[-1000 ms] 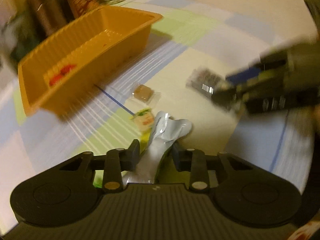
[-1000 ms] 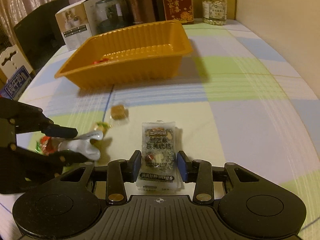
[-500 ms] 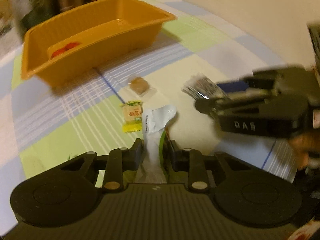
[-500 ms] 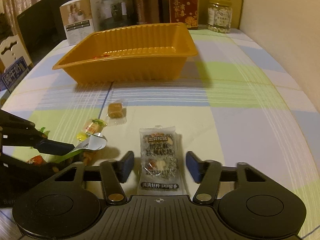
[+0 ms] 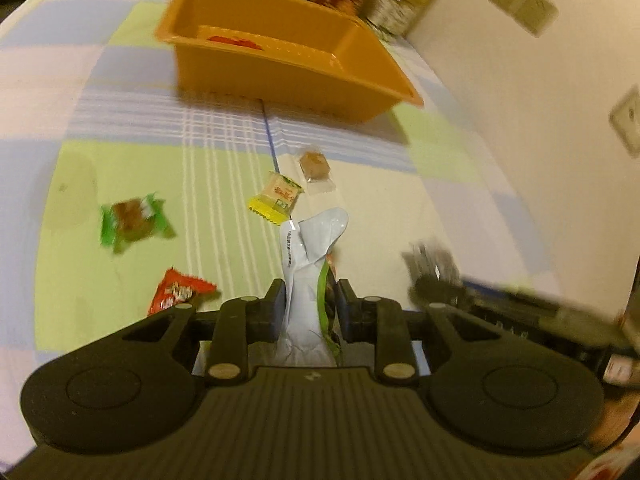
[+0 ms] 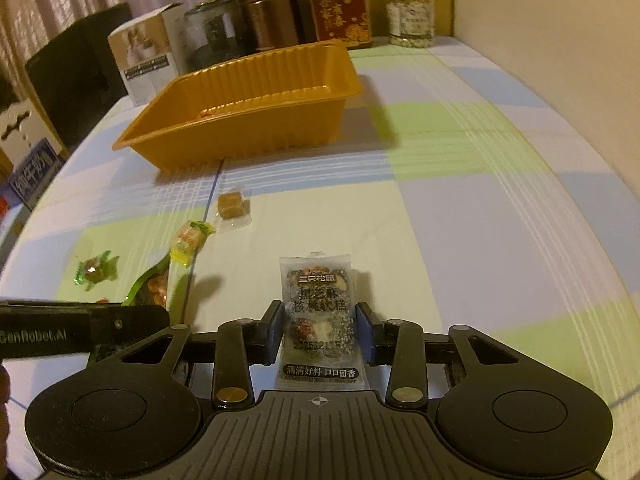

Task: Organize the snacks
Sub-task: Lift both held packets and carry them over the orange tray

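Observation:
My left gripper is shut on a silver-and-green snack packet that sticks up between its pads, off the cloth. In the right wrist view that packet shows its green and orange side at the left. My right gripper has its jaws closing on a clear sesame-walnut cake packet; both pads touch its long edges. The orange tray stands beyond, with something red inside. A brown sweet, a yellow sweet, a green sweet and a red packet lie loose.
Tins, a glass jar, a red box and a white carton line the table's far edge behind the tray. A wall runs along the right. Checked cloth stretches right of the tray.
The left gripper has rolled and shifted, so the tray now sits straight ahead, and green and red sweets have come into view. The right jaws widened, then narrowed onto the cake packet.

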Tool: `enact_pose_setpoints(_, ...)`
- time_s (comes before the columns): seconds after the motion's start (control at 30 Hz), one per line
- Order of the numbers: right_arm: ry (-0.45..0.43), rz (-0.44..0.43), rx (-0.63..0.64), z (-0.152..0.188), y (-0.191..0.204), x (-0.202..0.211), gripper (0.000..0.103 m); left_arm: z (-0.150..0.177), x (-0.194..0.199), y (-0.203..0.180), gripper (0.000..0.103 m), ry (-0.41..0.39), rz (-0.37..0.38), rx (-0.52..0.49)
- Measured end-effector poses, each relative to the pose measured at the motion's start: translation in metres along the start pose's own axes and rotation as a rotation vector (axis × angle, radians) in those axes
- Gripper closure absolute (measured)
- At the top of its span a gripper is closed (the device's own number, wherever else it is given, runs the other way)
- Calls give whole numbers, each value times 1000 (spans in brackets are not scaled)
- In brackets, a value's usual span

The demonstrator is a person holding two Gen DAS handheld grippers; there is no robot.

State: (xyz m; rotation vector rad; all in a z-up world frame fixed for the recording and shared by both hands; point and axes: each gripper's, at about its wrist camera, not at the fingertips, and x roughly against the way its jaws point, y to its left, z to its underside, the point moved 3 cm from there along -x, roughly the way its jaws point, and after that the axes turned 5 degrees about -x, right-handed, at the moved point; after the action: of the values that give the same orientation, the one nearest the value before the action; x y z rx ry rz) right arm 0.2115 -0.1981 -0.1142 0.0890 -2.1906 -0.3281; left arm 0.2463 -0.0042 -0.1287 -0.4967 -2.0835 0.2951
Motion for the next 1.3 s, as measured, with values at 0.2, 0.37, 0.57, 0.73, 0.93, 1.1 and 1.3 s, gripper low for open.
enact_pose_setpoints(0.2, -27, -23, -30, 0, 2, 29, 65, -1, 31, -5, 79, -73, -10, 82)
enact_pose_setpoints(0.37, -64, -43, -27, -4, 8, 55, 65, 2, 57, -20, 79, -122, -46, 85)
enact_pose_setpoints(0.57, -91, -53, -24, -6, 13, 77, 65, 7, 77, -35, 79, -163, -79, 89)
enact_pose_setpoints(0.73, -108, -58, -20, -7, 15, 90, 65, 6, 89, -44, 79, -179, -103, 79)
enact_pose_setpoints(0.93, -133, -69, -11, -14, 19, 102, 65, 2, 95, -53, 79, -189, -117, 63)
enact_pose_setpoints(1.1, -147, -74, -10, -22, 20, 106, 65, -2, 98, -56, 79, -198, -120, 54)
enact_pose_setpoints(1.3, -148, -80, -14, -29, 21, 104, 65, -11, 98, -56, 79, -203, -126, 45)
